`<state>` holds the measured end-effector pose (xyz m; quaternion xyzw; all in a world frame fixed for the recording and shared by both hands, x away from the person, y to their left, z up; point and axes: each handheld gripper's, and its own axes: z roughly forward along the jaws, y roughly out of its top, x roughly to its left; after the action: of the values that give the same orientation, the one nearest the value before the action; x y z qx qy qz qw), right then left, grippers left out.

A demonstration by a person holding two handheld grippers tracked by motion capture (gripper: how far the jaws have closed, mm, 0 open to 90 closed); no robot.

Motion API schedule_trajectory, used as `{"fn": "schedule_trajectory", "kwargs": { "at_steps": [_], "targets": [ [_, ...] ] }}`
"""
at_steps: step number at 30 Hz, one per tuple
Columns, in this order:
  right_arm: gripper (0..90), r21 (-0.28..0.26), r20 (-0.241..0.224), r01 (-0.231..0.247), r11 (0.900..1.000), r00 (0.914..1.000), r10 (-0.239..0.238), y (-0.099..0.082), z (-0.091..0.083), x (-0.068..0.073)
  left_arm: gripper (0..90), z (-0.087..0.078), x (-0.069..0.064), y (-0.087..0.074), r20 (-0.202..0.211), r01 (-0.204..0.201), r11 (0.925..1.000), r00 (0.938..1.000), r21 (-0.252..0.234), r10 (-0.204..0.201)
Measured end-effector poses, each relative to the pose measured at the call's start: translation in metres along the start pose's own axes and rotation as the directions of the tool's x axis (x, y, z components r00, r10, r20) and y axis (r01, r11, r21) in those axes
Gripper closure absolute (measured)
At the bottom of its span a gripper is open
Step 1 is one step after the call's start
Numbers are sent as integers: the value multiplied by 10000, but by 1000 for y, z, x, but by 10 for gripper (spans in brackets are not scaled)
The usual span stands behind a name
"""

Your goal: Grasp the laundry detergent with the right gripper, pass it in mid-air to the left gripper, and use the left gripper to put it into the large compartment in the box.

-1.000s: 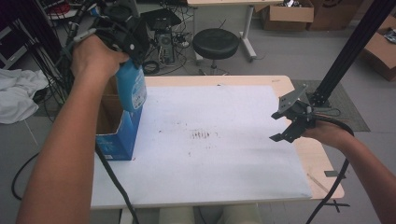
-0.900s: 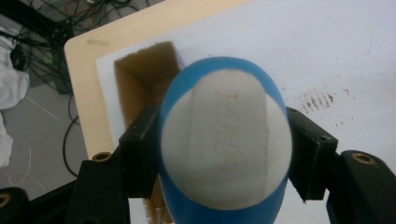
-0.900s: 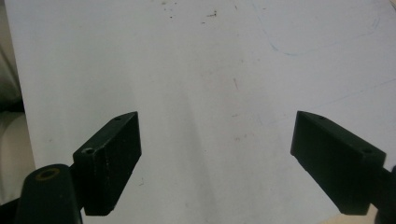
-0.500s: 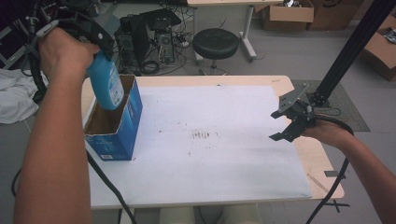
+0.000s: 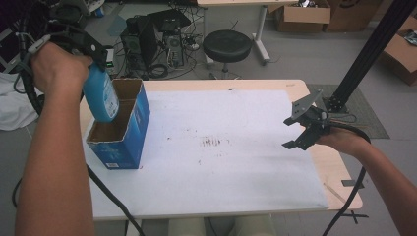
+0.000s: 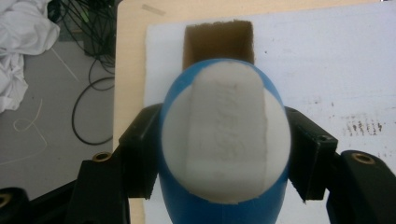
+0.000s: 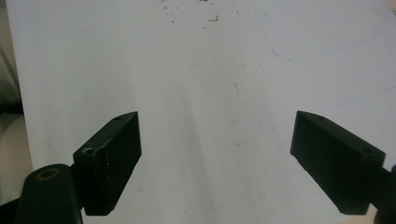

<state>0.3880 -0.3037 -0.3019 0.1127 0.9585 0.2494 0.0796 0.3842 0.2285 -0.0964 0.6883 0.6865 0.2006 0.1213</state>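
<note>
**Blue bottle held over the open box**

From the high view, your left gripper [image 5: 93, 54] pinches the rounded blue plastic bottle [image 5: 101, 96], which hangs base-down above the open-topped blue cardboard box [image 5: 120, 135], over the box's left rim. The box stands on the white sheet [image 5: 221, 147] that covers the light wooden table [image 5: 339, 172], at the sheet's left edge. Your right gripper [image 5: 302, 130] hovers with spread jaws well to the right of the box, at the sheet's right edge.

In the left gripper view, your two black jaws press on either side of the blue bottle [image 6: 224, 140], whose white base faces the camera; the brown inside of the box [image 6: 219, 42] shows just beyond it.

In the right gripper view, your right gripper [image 7: 215, 154] has its jaws wide apart with nothing between them, above the bare white sheet [image 7: 196, 70]
</note>
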Motion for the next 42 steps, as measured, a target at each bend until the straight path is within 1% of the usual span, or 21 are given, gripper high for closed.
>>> {"fn": "schedule_trajectory", "kwargs": {
  "at_steps": [4,7,13,18,20,21,23,25,28,33,37,40,42],
  "targets": [
    [162,-54,-18,-37,10000,10000,37,-1,0,1,381,12,3,-6,91,32,10000,10000,51,-33],
    [161,-43,13,-105,9999,9999,105,-2,0,1,381,25,2,-10,150,37,9998,9999,185,-40],
    [162,-25,-1,-119,9999,9999,119,-3,1,2,382,57,-1,-19,232,-24,9996,9997,264,18],
    [163,-10,12,-234,9997,9997,234,-7,1,1,382,85,-4,-31,302,-156,9998,9994,88,153],
    [165,24,12,-256,9997,9997,256,-9,1,1,382,97,-6,-36,427,-170,9996,9990,205,161],
    [165,6,4,-273,9996,9996,273,-10,1,1,382,104,-6,-38,494,-254,9993,9985,267,240],
    [165,23,31,-356,9994,9994,356,-11,1,1,382,115,-7,-42,595,-220,9993,9980,309,201],
    [165,31,31,-355,9994,9994,355,-12,1,1,382,125,-8,-46,637,-230,9990,9978,385,205],
    [165,51,27,-359,9993,9994,359,-13,2,0,382,139,-9,-51,648,-349,9982,9974,497,316],
    [166,108,7,-428,9990,9991,428,-15,4,-1,382,155,-8,-59,756,-324,9976,9968,608,277],
    [166,165,-14,-442,9989,9990,443,-15,6,-1,382,166,-6,-65,746,-323,9968,9969,733,268],
    [165,177,-30,-447,9988,9990,448,-15,7,-1,381,171,-6,-67,691,-392,9961,9970,792,338],
    [165,179,-31,-455,9988,9990,456,-15,8,-1,381,171,-6,-67,696,-426,9966,9969,703,377]
  ]
}}
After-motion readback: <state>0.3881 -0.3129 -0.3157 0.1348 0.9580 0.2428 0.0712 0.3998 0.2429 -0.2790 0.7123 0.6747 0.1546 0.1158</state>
